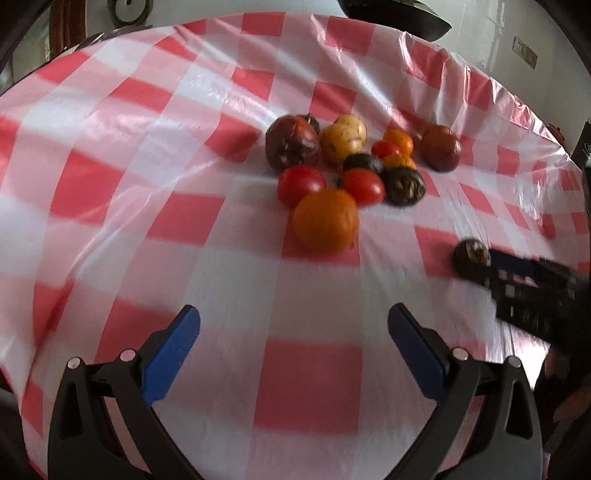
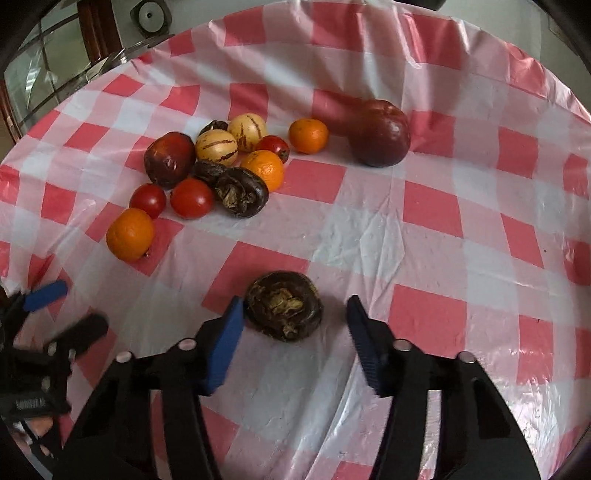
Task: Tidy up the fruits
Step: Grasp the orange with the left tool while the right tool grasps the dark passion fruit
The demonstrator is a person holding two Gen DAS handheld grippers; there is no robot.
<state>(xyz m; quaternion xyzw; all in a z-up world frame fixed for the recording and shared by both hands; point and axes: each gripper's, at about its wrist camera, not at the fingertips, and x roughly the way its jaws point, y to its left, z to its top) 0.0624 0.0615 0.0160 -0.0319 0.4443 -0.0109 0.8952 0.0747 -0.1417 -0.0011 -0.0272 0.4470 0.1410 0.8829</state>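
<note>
A cluster of fruits lies on the red-and-white checked tablecloth (image 2: 369, 236): oranges (image 2: 130, 234), red tomatoes (image 2: 192, 198), striped yellow melons (image 2: 216, 147), dark red apples (image 2: 169, 158) and dark wrinkled fruits (image 2: 242, 191). One dark red apple (image 2: 380, 133) lies apart at the back right. My right gripper (image 2: 295, 314) is open, its jaws either side of a lone dark wrinkled fruit (image 2: 283, 305) that rests on the cloth; the left pad touches it. My left gripper (image 1: 293, 317) is open and empty, short of the big orange (image 1: 326, 220). The right gripper (image 1: 476, 258) shows blurred at the right in the left wrist view.
The table's far edge curves behind the fruit cluster. A dark bowl (image 1: 399, 14) hangs past the far edge in the left wrist view. A window and wooden frame (image 2: 55, 62) stand at the back left. The left gripper (image 2: 48, 295) shows at the lower left in the right wrist view.
</note>
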